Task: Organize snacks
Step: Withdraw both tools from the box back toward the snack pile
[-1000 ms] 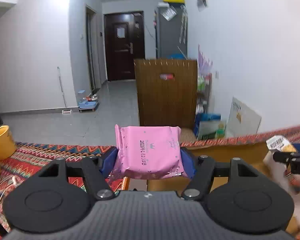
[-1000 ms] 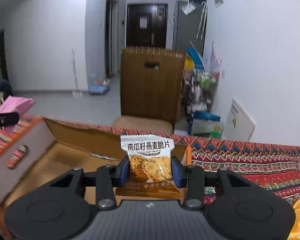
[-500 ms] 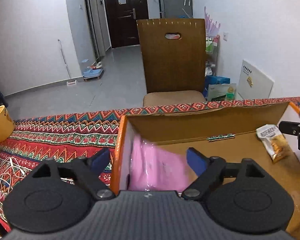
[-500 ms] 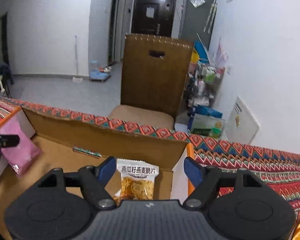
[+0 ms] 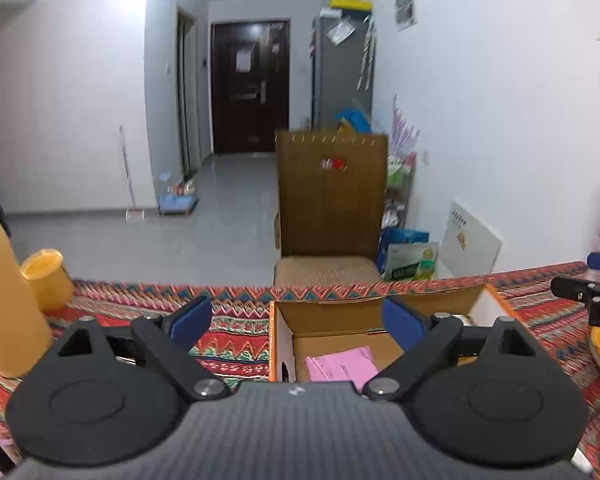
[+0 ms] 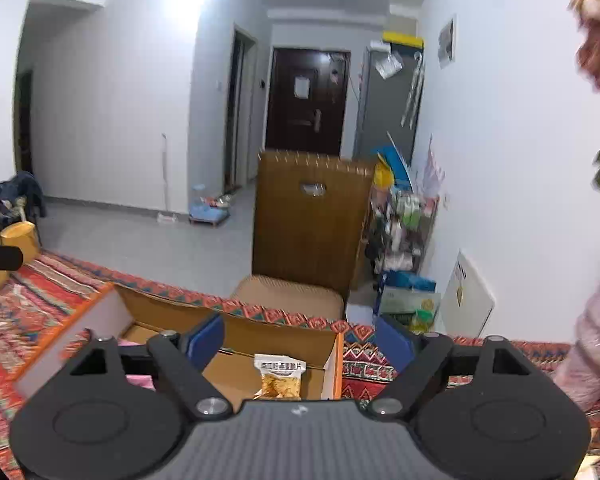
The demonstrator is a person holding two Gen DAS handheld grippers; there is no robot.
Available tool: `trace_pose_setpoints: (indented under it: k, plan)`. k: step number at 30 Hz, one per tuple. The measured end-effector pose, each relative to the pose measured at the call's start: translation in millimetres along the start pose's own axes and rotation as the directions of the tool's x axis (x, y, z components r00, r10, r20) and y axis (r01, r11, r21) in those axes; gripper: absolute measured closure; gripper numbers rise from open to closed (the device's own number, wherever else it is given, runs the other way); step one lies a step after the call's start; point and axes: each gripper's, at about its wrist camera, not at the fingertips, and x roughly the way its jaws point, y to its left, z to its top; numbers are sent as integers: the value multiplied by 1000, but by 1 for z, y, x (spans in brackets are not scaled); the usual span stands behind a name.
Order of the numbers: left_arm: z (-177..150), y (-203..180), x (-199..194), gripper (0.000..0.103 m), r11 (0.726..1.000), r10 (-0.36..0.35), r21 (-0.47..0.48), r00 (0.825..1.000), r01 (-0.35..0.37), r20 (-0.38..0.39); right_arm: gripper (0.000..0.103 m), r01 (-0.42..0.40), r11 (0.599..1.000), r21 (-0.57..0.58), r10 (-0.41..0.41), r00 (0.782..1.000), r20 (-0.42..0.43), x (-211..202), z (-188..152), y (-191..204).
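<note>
- At the far left of the left wrist view, a tall yellow-orange object [image 5: 4, 296] is cut off by the frame edge, so what it is cannot be told; a yellow cup [image 5: 46, 278] stands just beside it on the patterned tablecloth [image 5: 236, 340].
- The left gripper [image 5: 296, 320] has its jaws wide apart and opening, with nothing clamped; the blue pads [image 5: 190, 320] stand clear on either side.
- The pink packet [image 5: 342, 362] lies flat on the floor of the cardboard box [image 5: 282, 336], at its left end, below and just beyond the gap between the left fingers; its near edge is hidden by the gripper body, and its printing is too small to read.
- The oat-crisp packet [image 6: 280, 376] lies at the right end of the same box, against the right wall, its lower part hidden by the right gripper's body. Its white top band carries a line of Chinese characters, too blurred here to read surely.
- The right gripper [image 6: 300, 342] is also spread wide and opening, empty; the packet sits below the gap, touching neither pad.
- In the right wrist view only a sliver of the pink packet shows behind the left finger linkage.
- A brown chair [image 6: 312, 224] stands past the table's far edge.
- At the far right a person's pale fuzzy sleeve [image 6: 592, 344] is blurred and cut by the frame.
</note>
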Motion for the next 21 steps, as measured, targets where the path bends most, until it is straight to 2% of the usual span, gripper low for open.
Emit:
trace_pose_setpoints:
  k: [4,9,13,16,21]
  plan:
    - [-10,-3,-72,6,999,-35,23,998,34,45,15,-56,998,11,56,998,10,-70,-7,-5]
    - [-43,2,-148,5,998,-63,13,996,62,64,14,-124,992,34,123,992,10,-156,-47,-12]
    - [-84,6,-200,5,998,-63,4,995,63,79,12,-140,989,54,139,990,20,-220,-91,-9]
    - [-116,6,-234,5,999,-52,-1,993,53,102,7,-150,987,52,148,988,36,-262,-125,-3]
    - [-171,6,-283,5,996,-61,-59,991,69,119,4,-134,990,37,131,989,66,-318,-175,21]
